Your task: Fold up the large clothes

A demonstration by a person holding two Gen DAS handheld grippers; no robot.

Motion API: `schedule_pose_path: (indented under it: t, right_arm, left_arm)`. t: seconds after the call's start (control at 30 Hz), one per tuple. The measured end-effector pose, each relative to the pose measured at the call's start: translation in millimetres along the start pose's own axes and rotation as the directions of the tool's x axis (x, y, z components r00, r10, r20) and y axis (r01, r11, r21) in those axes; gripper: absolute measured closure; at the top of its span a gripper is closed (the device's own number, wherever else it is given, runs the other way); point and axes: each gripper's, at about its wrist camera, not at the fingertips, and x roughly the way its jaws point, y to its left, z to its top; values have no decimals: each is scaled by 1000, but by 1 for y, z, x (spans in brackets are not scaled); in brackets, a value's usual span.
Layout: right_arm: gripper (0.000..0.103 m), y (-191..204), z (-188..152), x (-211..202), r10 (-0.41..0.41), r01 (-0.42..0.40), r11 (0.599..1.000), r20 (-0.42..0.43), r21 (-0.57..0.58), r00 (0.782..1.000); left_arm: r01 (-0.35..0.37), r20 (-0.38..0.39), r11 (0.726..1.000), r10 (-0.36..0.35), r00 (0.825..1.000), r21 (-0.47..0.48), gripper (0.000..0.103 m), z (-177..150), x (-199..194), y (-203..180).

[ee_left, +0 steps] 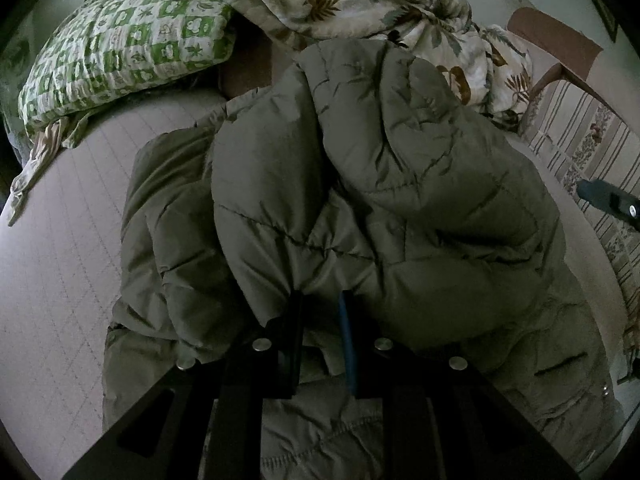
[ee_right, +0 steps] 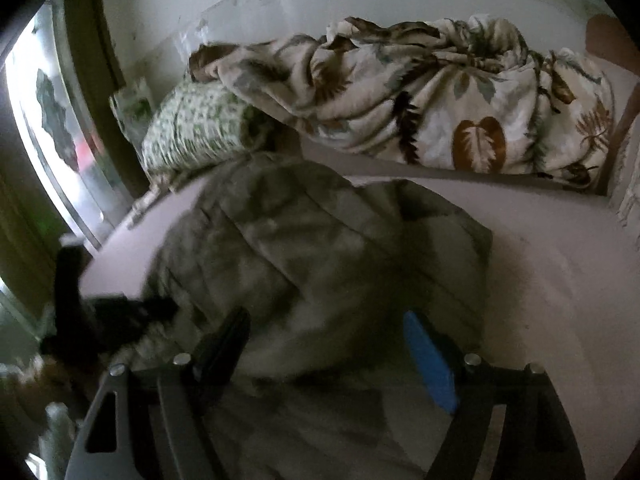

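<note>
Left tongs (ee_left: pixel 322 300) sit at the near edge of the puffer jacket (ee_left: pixel 360 200), jaws narrowed onto a bunched quilted fold, so pinching the jacket. The jacket lies on the bed (ee_left: pixel 64 280), bulk straight ahead of the left tongs, long axis running away from them toward the green pillow (ee_left: pixel 128 48) and the leaf-print duvet (ee_left: pixel 360 12) at the far end. The left tool points forward and down at the bed, roughly along the jacket's axis. Right tongs (ee_right: pixel 332 344) are spread wide, black finger (ee_right: pixel 224 344) and blue-padded finger (ee_right: pixel 430 360) straddling the jacket's near-right part; that view is blurred, so contact isn't clear, but nothing looks clamped. The right tool tilts down from the right side, with the left tool visible at far left of its view. Judgement: the left hand owns the grip, so the fold probably carries the held edge forward over the body.
</note>
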Motion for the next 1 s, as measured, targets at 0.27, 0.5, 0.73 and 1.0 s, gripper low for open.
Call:
schedule_pose_path:
  t: [0.27, 0.5, 0.73, 1.0]
  right_arm:
    - [21, 14, -19, 75, -70, 72, 997, -163, 8, 984]
    - [21, 12, -30, 90, -106, 110, 994, -179, 10, 978]
    - [21, 23, -31, 42, -34, 39, 997, -82, 61, 996]
    - [21, 34, -40, 64, -39, 42, 999, -148, 12, 988]
  left_arm:
    - [-28, 8, 999, 28, 1000, 36, 86, -6, 11, -6]
    - [-51, 25, 997, 50, 998, 54, 86, -9, 16, -10]
    - [-64, 35, 996, 62, 997, 60, 86, -15, 14, -16]
    - [-60, 37, 996, 57, 998, 62, 86, -16, 14, -16]
